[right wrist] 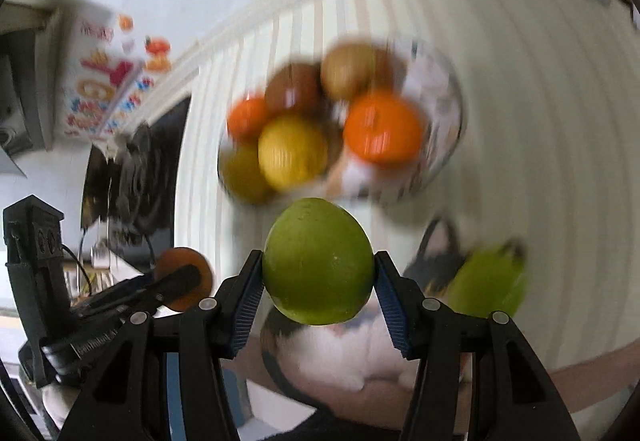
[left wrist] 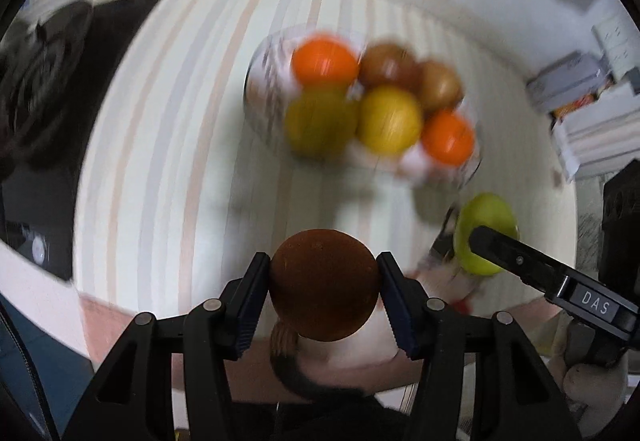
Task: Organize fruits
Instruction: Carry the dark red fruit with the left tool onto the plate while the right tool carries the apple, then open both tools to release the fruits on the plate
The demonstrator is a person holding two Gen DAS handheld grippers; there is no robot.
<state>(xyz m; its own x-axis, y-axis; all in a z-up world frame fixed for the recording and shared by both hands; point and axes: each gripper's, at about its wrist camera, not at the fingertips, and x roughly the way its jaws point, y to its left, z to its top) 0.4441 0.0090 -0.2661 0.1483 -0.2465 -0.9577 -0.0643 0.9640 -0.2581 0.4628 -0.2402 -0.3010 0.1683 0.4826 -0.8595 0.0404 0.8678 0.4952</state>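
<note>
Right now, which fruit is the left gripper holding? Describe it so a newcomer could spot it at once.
Start at the glass bowl of fruit on the striped cloth. Nearer the camera, the left gripper is shut on a round brown fruit. It is the darkest fruit, a dull rusty brown, unlike the green fruit in the right gripper.

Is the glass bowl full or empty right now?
Nearly full: the glass bowl holds oranges, yellow fruits and brown ones, piled together. Blur hides any more.
</note>
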